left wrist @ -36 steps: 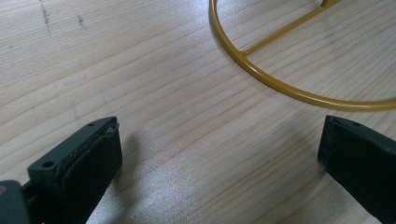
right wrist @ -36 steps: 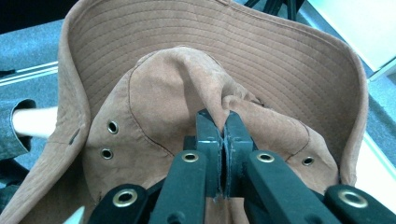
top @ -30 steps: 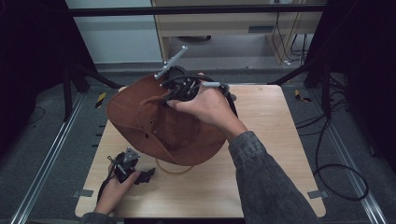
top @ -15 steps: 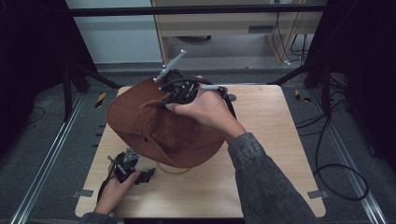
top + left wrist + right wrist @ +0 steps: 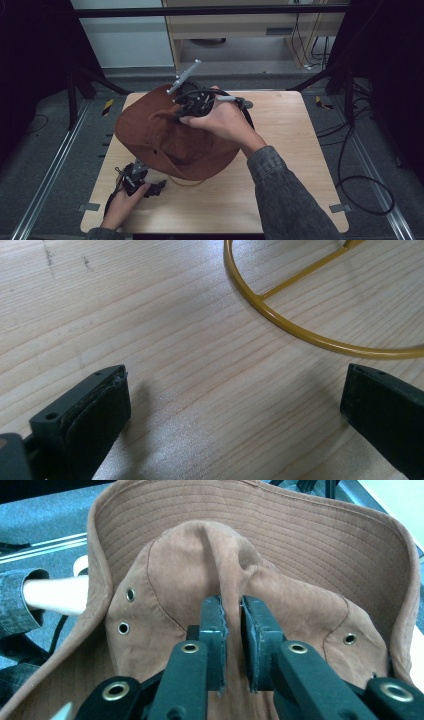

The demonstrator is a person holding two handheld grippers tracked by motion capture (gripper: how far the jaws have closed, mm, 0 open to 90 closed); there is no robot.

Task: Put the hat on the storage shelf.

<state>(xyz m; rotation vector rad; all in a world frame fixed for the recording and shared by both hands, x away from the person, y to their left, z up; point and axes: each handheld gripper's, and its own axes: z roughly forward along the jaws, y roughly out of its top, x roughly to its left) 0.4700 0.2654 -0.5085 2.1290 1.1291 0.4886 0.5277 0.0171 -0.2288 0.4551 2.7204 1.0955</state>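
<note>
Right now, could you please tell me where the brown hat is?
In the high view the brown hat hangs over the table's left half, its crown pinched by the right gripper, above the yellow wire stand beside the left gripper.

A pale wooden table [image 5: 300, 165] stands on grey floor [image 5: 50, 165] (cables [image 5: 360, 180] trailing), a cabinet [image 5: 240, 30] behind.

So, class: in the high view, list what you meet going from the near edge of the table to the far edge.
Left gripper → yellow wire ring → brown hat → right gripper, its jaws pinching the hat's crown.
</note>
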